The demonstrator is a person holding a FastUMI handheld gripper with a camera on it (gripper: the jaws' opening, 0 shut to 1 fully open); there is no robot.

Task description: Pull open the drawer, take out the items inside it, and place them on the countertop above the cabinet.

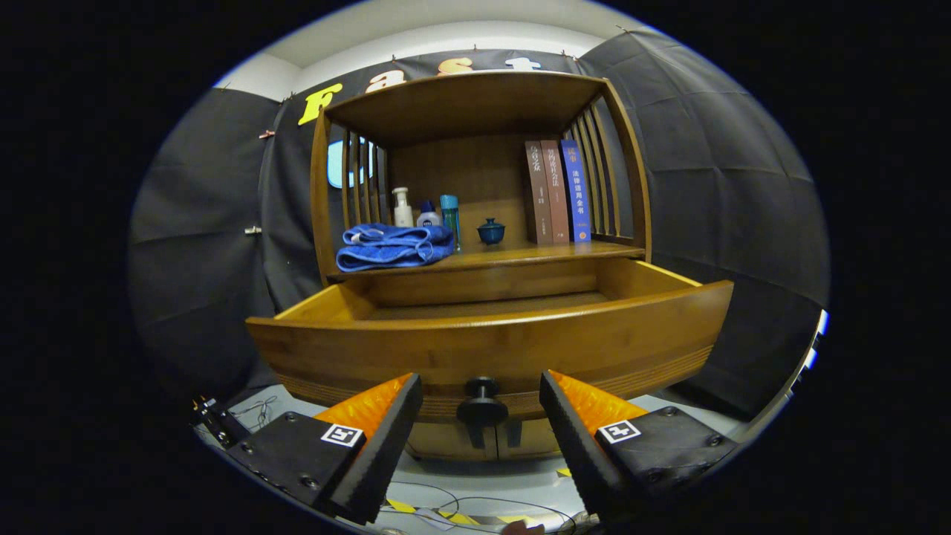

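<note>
The drawer (490, 334) is sticking out, pulled open. The gripper (481, 416) is waiting wide open, its fingers either side of the knob (482, 401), not touching.

A: Where's the gripper (481, 405) right now?
B: Level, pointing straight forward, its two ridged, wedge-shaped fingers (386, 431) spread wide apart
A: Gripping anything?
B: No, both pads are bare, nothing is pressed between them, and the two fingers sit at even height

Chinese titles on three book spines (557, 192), illegible; square coded marker (342, 435) on each of spread fingers (379, 446).
</note>
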